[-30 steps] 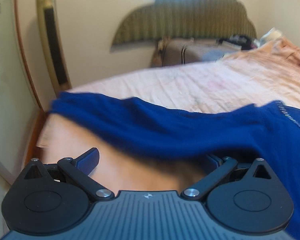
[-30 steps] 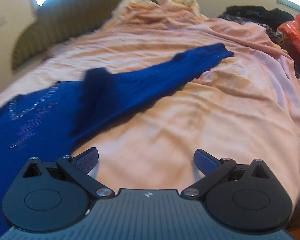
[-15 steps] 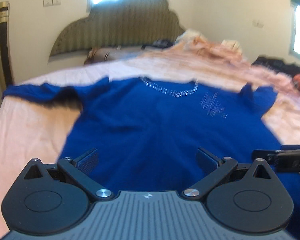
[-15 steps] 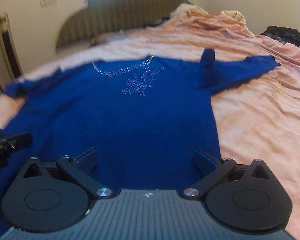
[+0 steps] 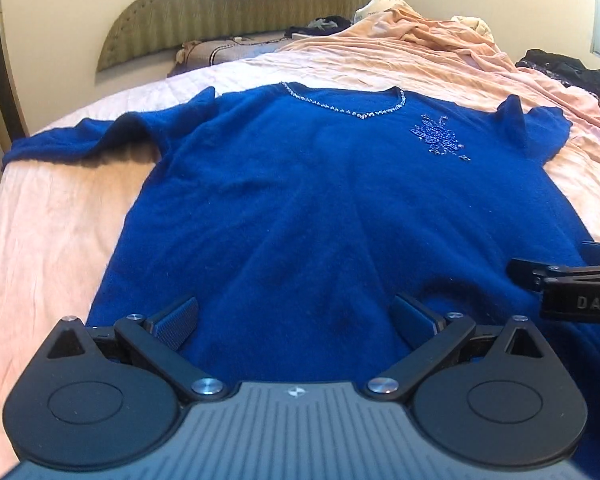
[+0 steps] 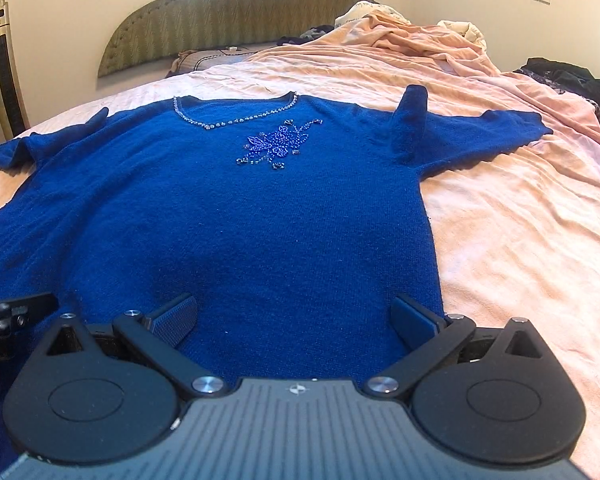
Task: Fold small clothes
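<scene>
item: blue sweater (image 5: 320, 208) — lying face up and spread flat on the peach bedsheet (image 5: 52, 224), neckline toward 12 o'clock, likely laid out so the folding can begin. left gripper (image 5: 296, 316) and right gripper (image 6: 296, 316) are hovering over the hem at 6 o'clock, both released, grasping nothing. right view is showing the right sleeve (image 6: 496, 132) fully — left view is showing the left sleeve (image 5: 76, 144) lying rumpled.
</scene>
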Demonstrator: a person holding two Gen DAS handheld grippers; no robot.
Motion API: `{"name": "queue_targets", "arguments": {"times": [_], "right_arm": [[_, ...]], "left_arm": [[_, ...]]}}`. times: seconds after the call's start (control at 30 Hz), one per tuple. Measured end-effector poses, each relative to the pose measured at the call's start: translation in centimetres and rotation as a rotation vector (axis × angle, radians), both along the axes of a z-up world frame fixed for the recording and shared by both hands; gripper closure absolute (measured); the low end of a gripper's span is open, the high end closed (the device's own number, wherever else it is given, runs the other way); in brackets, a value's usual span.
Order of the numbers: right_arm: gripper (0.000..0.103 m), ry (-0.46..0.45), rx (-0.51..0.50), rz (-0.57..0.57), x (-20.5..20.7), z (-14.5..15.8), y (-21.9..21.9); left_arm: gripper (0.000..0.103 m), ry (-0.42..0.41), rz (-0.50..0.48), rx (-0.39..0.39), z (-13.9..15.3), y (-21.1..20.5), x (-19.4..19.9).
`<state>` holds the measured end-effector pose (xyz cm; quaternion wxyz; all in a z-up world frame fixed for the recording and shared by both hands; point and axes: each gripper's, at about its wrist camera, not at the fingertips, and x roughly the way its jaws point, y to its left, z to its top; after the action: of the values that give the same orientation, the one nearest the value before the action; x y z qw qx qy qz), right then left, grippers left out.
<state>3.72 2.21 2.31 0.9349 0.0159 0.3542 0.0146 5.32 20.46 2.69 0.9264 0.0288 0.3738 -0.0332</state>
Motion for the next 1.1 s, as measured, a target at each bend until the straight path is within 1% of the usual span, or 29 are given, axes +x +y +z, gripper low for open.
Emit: {"name": "queue_targets", "arguments": {"times": [0.13,0.23,0.27,0.33,0.37,0.77,0.97,1.1], "right_arm": [[0.000,0.010,-0.006,-0.011,0.1,0.2,0.1],[0.000,0.087,-0.008,-0.066,0.3,0.9,0.8],[0.000,0.081,-0.011,-0.091,0.1,0.8,1.2],[0.000,0.015,-0.020,-0.110,-0.9,0.2,1.6],[0.000,0.005,-0.013,-0.119,-1.2,0.0,1.6],[0.000,0.007,-0.003,-0.121,-1.3,-0.1,1.1],[0.000,0.000,-0.016,-0.136,-1.1,-0.2,1.6],[0.000,0.001,-0.007,-0.141,-0.9,-0.2,1.5]], "left_arm": [[0.000,-0.010,-0.011,0.003,-0.2,-0.2,-0.4],[0.000,-0.019,-0.005,0.004,-0.3,-0.3,-0.4],[0.000,-0.021,-0.006,0.006,-0.3,-0.3,-0.5],[0.000,-0.021,-0.007,0.001,-0.3,-0.2,-0.4],[0.000,-0.023,-0.008,0.001,-0.3,-0.3,-0.4],[0.000,-0.032,-0.009,-0.001,-0.3,-0.2,-0.6],[0.000,-0.032,-0.009,-0.001,-0.3,-0.2,-0.6],[0.000,-0.032,-0.009,-0.001,-0.3,-0.2,-0.6]]}}
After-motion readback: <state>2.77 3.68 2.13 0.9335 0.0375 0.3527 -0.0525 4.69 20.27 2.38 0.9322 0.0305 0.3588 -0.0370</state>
